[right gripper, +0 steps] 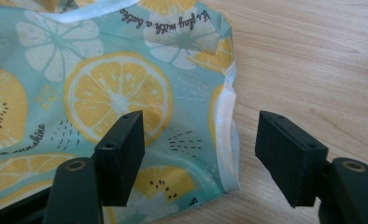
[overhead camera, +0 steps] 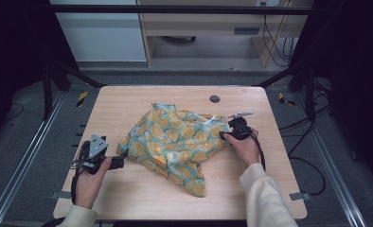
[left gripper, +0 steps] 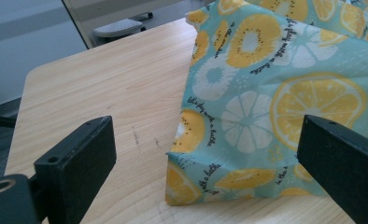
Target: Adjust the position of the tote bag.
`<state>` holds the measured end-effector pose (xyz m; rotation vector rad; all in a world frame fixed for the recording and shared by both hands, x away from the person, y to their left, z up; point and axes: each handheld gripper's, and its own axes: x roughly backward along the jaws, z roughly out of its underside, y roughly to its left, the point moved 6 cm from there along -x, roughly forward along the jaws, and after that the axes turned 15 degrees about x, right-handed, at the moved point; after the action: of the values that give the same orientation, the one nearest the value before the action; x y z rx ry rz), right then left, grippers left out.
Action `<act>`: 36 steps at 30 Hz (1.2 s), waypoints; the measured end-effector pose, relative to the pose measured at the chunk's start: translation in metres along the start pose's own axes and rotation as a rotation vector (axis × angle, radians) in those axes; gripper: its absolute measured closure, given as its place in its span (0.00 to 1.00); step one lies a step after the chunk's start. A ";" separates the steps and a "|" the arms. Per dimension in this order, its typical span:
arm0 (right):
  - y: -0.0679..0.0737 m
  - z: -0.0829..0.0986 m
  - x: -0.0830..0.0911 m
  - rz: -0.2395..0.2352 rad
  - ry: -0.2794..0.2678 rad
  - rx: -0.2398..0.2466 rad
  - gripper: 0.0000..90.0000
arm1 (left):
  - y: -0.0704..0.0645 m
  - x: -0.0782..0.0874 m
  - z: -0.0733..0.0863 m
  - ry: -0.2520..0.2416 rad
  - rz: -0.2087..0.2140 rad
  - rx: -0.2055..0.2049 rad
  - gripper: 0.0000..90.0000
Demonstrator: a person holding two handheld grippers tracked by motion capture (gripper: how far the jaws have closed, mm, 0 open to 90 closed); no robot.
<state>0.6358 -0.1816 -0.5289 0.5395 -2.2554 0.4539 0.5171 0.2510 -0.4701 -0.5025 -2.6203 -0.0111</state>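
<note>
The left gripper [left gripper: 205,163] is being held wide apart, its matte black blocky jaws straddling the corner of the cloth [left gripper: 275,93] without gripping it. The right gripper [right gripper: 198,154] is likewise being held wide, one jaw over the fabric, the other over bare wood, the white-hemmed edge lying between them. The thin, glossy turquoise cloth, printed with lemon and kiwi slices, is lying crumpled mid-worktop [overhead camera: 128,198], a pale wood-grain board with rounded corners.
</note>
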 end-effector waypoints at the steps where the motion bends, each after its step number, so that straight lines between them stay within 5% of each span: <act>1: 0.000 0.000 -0.001 0.004 0.006 0.005 0.40 | 0.000 -0.001 0.000 0.003 0.001 -0.003 0.05; 10: 0.002 -0.001 -0.005 -0.017 0.008 0.022 0.46 | 0.002 0.000 0.000 0.003 -0.003 0.005 0.05; 20: 0.001 -0.001 -0.002 -0.017 -0.012 0.058 0.72 | 0.003 0.001 0.000 -0.001 -0.002 0.007 0.05; 25: 0.003 0.000 -0.001 -0.062 -0.030 0.056 0.88 | 0.003 0.000 0.000 0.001 -0.003 0.007 0.05; 36: 0.003 -0.005 0.010 -0.085 -0.086 0.062 1.00 | 0.003 0.000 0.000 0.002 -0.004 0.008 0.05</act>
<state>0.6311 -0.1786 -0.5185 0.6960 -2.2956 0.4673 0.5179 0.2542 -0.4701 -0.4942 -2.6185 -0.0021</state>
